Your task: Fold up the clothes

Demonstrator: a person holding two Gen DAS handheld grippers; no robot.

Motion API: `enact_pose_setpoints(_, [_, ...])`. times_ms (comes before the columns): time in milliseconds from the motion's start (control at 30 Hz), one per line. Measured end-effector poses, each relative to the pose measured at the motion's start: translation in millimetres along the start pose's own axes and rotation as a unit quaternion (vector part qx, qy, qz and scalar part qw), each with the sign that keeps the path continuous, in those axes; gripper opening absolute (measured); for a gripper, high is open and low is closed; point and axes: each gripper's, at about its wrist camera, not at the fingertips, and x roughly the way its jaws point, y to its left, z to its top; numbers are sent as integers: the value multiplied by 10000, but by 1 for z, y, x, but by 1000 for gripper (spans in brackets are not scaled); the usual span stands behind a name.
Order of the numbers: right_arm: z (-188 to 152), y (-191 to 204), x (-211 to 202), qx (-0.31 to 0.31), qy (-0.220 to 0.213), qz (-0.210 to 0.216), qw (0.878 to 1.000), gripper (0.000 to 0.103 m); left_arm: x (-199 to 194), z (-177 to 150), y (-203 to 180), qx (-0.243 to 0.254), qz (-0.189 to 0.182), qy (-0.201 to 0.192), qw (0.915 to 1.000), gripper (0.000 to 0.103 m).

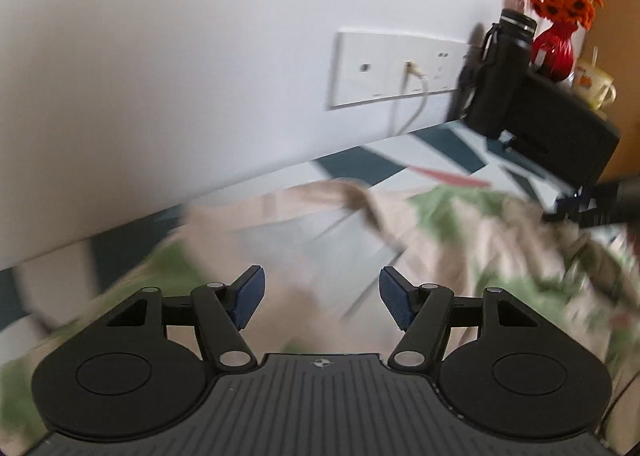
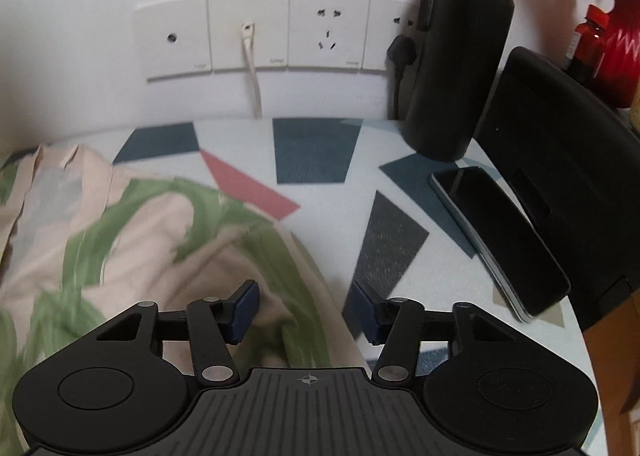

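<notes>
A beige garment [image 1: 460, 224] with a green leaf print lies crumpled on the patterned tabletop [image 1: 400, 160]; the left wrist view of it is blurred. My left gripper [image 1: 321, 280] hovers over it with its blue pads wide apart and nothing pressed between them. In the right wrist view the same garment [image 2: 140, 224] fills the left half, its edge running under my right gripper [image 2: 303, 292]. That gripper stands open over the garment's right edge, and its pads are not pressing on the cloth.
A black bottle [image 2: 460, 56], a phone [image 2: 500, 236] and a black case [image 2: 568, 176] stand at the table's right [image 2: 320, 216]. Wall sockets [image 2: 248, 32] with a white cable are behind. A red vase of orange flowers [image 1: 556, 48] and a mug [image 1: 596, 84] sit far right.
</notes>
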Motion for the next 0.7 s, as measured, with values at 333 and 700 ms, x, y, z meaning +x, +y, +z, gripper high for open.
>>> enact_pose_setpoints(333, [-18,-17,7,97,197,182,9996,25,102,37,-16,-495,-636,680,9944,63])
enact_pose_setpoints(700, [-11,-28,14,173,31,395,9991,3,110,52,-25,-225,-789,856,9929,3])
